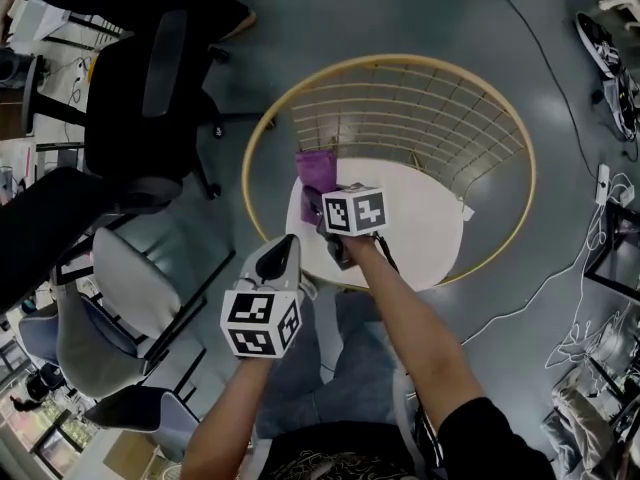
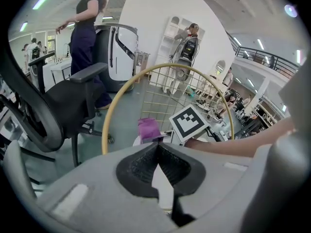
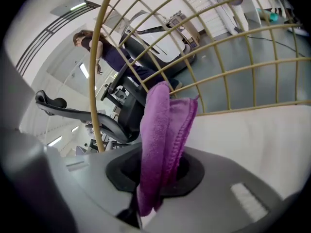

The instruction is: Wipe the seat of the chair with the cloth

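Right gripper view: the right hand-held gripper (image 3: pixel 158 178) clamps the purple cloth (image 3: pixel 165 125) over the seat (image 3: pixel 252 140). Wiping seems barely begun, and the left hand-held gripper (image 2: pixel 158 149) is closed, empty.

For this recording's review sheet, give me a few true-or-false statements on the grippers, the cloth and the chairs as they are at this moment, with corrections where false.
1. The right gripper is shut on the purple cloth. True.
2. The left gripper grips a corner of the cloth too. False: its jaws are together with nothing between them.
3. The chair has a gold wire back and a white seat. True.
4. The cloth lies spread flat on the floor. False: it is bunched in the right gripper, over the seat.
5. A black office chair stands to the left of the wire chair in the head view. True.
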{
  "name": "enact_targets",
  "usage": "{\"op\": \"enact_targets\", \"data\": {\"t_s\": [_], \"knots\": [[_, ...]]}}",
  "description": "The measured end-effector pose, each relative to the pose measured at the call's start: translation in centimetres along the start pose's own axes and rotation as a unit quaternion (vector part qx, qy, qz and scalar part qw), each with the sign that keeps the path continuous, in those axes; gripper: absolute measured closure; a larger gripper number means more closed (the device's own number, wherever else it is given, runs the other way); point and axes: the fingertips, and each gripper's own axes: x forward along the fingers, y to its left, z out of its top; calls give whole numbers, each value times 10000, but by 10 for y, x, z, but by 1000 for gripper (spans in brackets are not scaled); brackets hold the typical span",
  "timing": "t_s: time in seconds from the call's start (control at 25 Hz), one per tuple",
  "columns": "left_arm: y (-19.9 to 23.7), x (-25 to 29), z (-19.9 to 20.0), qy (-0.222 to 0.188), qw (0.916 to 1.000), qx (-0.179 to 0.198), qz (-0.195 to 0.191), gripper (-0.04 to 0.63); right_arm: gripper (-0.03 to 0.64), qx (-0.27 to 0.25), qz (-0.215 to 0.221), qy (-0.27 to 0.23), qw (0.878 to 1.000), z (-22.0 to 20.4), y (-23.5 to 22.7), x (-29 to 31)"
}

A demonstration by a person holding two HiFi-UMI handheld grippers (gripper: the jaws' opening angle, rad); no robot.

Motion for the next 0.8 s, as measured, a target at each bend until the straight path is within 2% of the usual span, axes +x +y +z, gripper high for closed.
{"op": "enact_targets", "data": {"t_s": [0.2, 0.4, 0.6, 0.8], "knots": [[-4, 6, 0, 25, 10000, 39, -45, 595, 552, 482, -380, -189, 9979, 2, -33, -14], [-22, 13, -4, -27, 9998, 160, -153, 595, 552, 843, -531, -448, 9940, 1, -58, -32], [-37, 18, -12, 58, 9993, 250, -266, 595, 552, 1473, -653, -874, 9831, 1, -82, -52], [-49, 30, -8, 130, 9987, 330, -357, 595, 553, 1773, -885, -1138, 9735, 5, -114, -74]]}}
